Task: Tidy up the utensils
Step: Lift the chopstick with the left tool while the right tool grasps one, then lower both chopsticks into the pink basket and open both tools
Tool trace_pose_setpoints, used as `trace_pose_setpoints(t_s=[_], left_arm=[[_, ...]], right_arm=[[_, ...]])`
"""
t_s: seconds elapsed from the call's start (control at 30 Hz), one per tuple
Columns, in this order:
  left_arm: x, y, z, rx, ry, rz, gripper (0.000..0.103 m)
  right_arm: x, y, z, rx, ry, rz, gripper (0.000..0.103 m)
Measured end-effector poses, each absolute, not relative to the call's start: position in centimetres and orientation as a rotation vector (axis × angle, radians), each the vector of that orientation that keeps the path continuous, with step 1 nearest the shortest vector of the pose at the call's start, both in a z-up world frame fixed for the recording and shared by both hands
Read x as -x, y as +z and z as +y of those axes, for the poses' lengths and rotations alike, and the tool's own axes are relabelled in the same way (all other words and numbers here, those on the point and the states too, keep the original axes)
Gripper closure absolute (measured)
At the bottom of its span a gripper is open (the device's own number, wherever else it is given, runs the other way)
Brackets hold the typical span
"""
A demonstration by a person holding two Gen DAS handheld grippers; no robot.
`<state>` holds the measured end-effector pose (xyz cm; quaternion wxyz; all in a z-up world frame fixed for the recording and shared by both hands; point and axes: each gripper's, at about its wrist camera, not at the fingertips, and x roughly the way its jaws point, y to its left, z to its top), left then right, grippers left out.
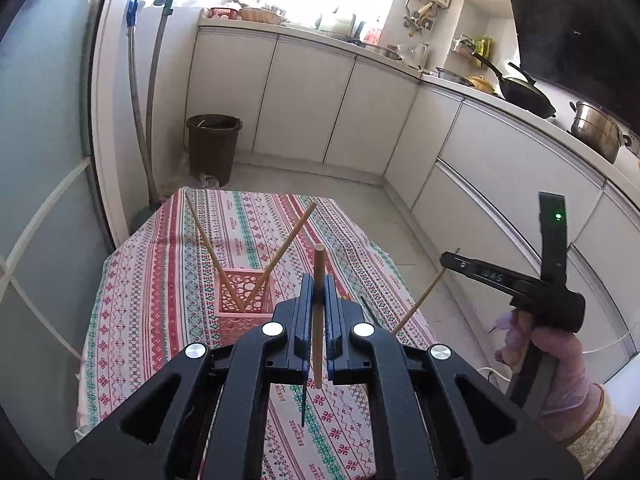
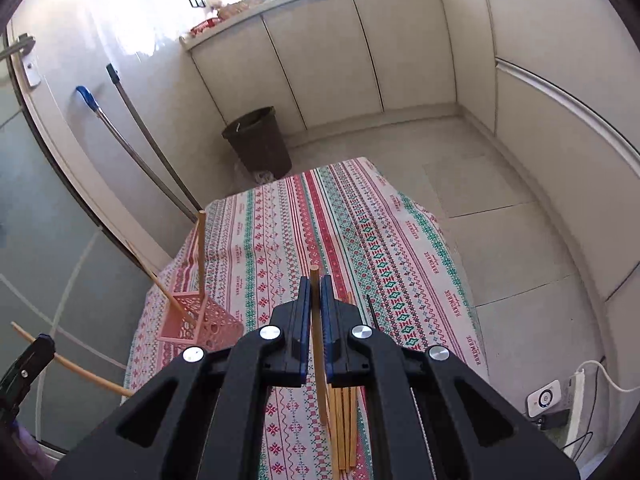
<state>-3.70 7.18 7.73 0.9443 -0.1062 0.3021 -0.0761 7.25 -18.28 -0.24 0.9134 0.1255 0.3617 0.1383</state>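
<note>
Two wooden chopsticks [image 1: 244, 254] stand crossed in a pink lattice basket [image 1: 248, 300], leaning apart in a V; the basket sits on the surface under a striped, patterned tablecloth [image 1: 160, 280], near its left side in the left wrist view. One further chopstick [image 1: 318, 320] is pinched upright between the blue pads of the left claw [image 1: 318, 292], which is closed tight on it above the cloth. One more chopstick [image 2: 318, 344] is gripped the same way by the right claw [image 2: 316, 296], also closed on it. Several loose chopsticks [image 2: 342, 428] lie bundled together on the cloth below the right claw. A gloved hand [image 1: 556, 360] holds the right tool's handle. Beyond the surface: a dark bin [image 1: 213, 148] on the floor, two long handles [image 1: 146, 92] leaning on the wall, and white cabinets [image 1: 312, 100].
</note>
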Motion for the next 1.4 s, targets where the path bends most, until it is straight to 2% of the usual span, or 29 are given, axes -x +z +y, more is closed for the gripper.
trace_pose_setpoints(t_s=[0.47, 0.63, 1.13, 1.4], left_arm=[[3.0, 14.0, 11.4, 0.304, 0.008, 0.447, 0.098], [1.2, 14.3, 12.5, 0.324, 0.079, 0.422, 0.098], [-2.6, 9.7, 15.0, 0.412, 0.15, 0.504, 0.097], [-0.9, 10.3, 15.5, 0.423, 0.182, 0.465, 0.074]], right_arm=[[-6.1, 8.9, -18.1, -0.38, 0.414, 0.559, 0.098], [-6.4, 11.8, -15.7, -0.358, 0.481, 0.506, 0.098], [-8.7, 9.5, -10.8, -0.316, 0.516, 0.533, 0.098], [-8.5, 9.5, -10.7, -0.316, 0.518, 0.543, 0.098]])
